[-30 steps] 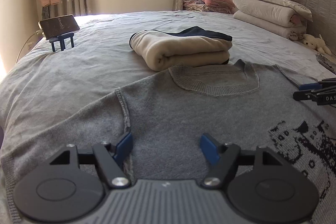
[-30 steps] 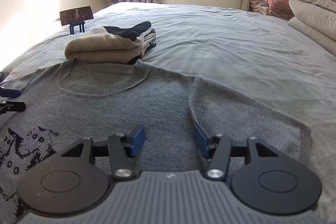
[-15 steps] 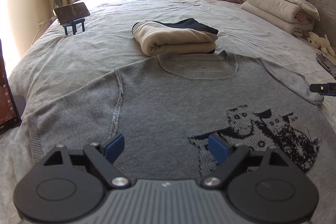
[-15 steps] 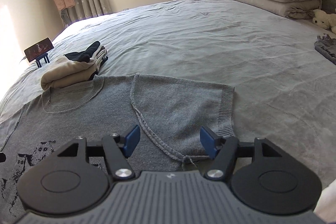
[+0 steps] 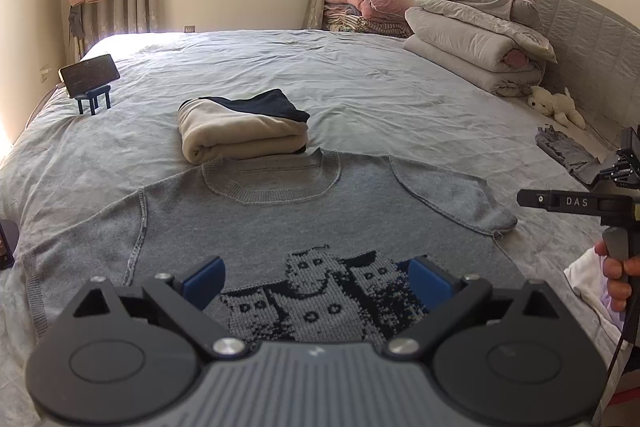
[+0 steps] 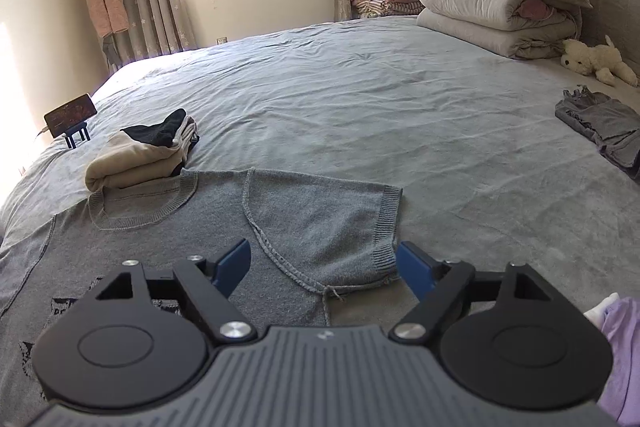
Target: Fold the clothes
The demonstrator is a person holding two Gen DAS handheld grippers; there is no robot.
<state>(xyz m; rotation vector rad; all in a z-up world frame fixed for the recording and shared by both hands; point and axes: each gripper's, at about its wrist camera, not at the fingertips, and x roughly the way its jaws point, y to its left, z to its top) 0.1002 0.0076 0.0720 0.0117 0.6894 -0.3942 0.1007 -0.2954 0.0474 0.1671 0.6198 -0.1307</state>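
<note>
The grey sweater lies flat on the bed, collar far, hem near and hidden under the wide-spread left gripper; the right gripper, likewise wide, straddles its right sleeve.

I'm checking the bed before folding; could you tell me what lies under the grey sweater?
The grey sweater lies flat on the bedspread. Its collar touches the folded clothes. Anything beneath it is covered.

One legible marking: the white letters "DAS" on the black bar of the right gripper, seen to the right of the left gripper. No other text is readable.
</note>
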